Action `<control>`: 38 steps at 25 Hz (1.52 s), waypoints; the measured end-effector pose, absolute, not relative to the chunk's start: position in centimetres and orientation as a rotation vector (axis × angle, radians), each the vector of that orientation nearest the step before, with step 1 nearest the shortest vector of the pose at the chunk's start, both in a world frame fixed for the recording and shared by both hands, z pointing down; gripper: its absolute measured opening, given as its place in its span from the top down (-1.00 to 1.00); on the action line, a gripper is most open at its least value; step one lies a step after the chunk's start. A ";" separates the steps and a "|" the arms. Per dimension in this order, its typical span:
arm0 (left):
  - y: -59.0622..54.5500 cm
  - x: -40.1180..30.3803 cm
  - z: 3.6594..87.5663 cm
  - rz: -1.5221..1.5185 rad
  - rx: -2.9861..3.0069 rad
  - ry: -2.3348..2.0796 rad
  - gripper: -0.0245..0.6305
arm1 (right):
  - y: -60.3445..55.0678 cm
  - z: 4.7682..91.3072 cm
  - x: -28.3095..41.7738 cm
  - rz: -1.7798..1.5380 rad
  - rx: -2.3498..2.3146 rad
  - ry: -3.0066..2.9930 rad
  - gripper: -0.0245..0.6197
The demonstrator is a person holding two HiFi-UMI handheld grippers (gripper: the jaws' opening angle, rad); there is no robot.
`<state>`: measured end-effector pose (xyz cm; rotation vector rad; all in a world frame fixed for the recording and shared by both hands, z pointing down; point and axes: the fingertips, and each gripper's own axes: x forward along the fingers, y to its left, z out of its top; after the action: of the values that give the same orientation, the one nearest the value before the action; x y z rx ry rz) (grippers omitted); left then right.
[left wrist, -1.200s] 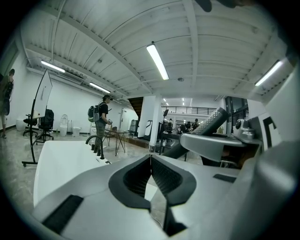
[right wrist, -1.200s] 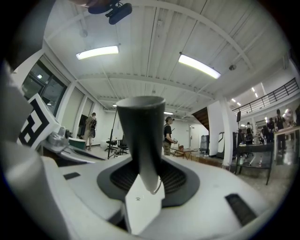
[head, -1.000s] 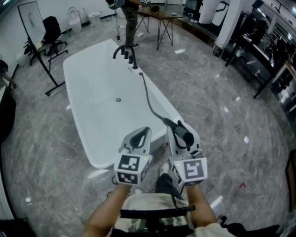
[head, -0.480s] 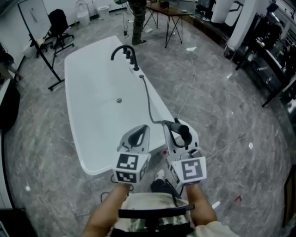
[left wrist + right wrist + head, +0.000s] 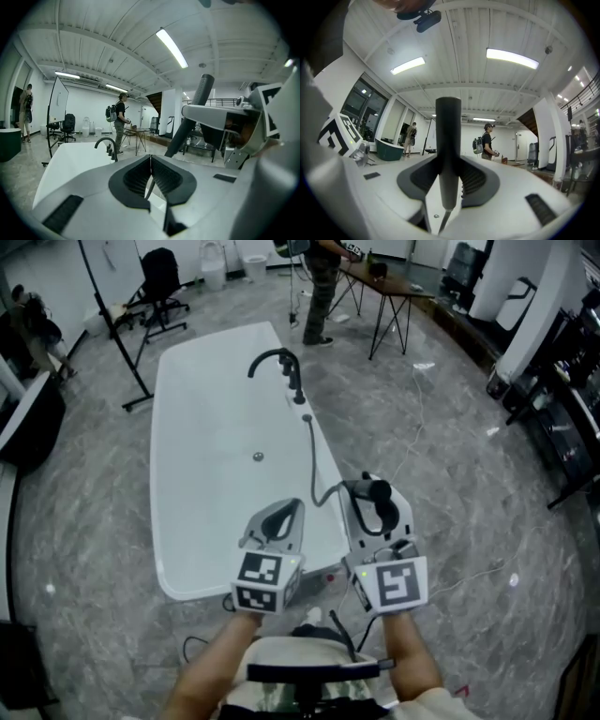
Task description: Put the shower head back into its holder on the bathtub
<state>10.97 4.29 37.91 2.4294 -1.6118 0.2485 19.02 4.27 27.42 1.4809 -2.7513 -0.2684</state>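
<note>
Right claw (image 5: pixel 449 161) around slim black shower head (image 5: pixel 449 123)

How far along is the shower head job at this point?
Done: the shower head is clamped in the right gripper, hose trailing to the bathtub rim. In hand: held near the tub's foot end. Left: reach the faucet end and seat it in its holder. The left gripper is shut, empty.

Grey marble floor (image 5: pixel 94 521) (glossy); white walls (image 5: pixel 93 104)
</note>
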 end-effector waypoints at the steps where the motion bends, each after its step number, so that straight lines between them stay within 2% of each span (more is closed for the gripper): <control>1: 3.8 11.1 37.8 0.248 2.424 -1.625 0.88 | 3.6 27.0 19.2 -0.285 1.465 -2.763 0.48; 18: -1.8 11.5 35.5 0.209 2.395 -1.704 0.88 | -4.3 22.9 18.3 -0.410 1.325 -2.808 0.48; 38: -12.6 5.0 35.7 0.178 2.466 -1.586 0.88 | -15.3 17.2 13.1 -0.586 1.463 -2.712 0.48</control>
<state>5.04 -12.57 35.65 2.4655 -1.5857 0.1781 13.08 -15.32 17.20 1.4627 -2.7115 -0.5861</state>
